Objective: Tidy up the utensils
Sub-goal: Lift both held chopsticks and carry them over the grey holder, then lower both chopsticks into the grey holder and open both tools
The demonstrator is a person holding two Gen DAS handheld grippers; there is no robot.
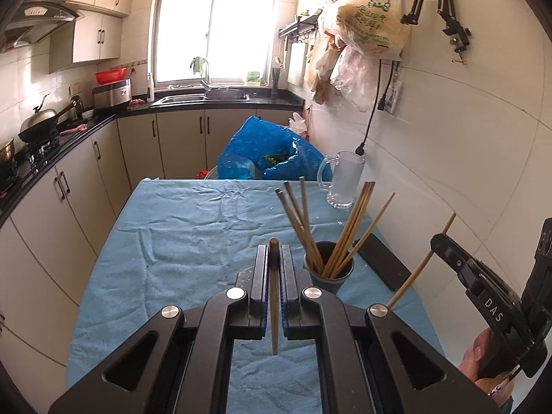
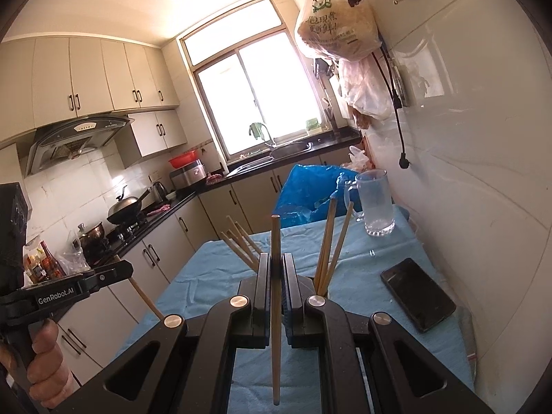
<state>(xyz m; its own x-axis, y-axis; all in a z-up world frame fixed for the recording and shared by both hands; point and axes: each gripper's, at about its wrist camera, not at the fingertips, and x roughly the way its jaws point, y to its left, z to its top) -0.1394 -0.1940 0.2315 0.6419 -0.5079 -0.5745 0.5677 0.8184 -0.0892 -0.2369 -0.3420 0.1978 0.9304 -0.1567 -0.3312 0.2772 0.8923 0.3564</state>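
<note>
Both grippers are carrying a chopstick apiece toward the holder cup.

Left wrist view: the left gripper (image 1: 274, 258) is clenching a dark chopstick (image 1: 274, 296) upright between its fingers, with the dark holder cup (image 1: 329, 277) at two o'clock already holding several chopsticks; the right gripper (image 1: 435, 241) is approaching at three o'clock. Right wrist view: the right gripper is pinching a pale chopstick (image 2: 275, 310); the cup is sitting mostly hidden just behind it. Next, probably, each stick is being lowered tip-first into the cup.
</note>
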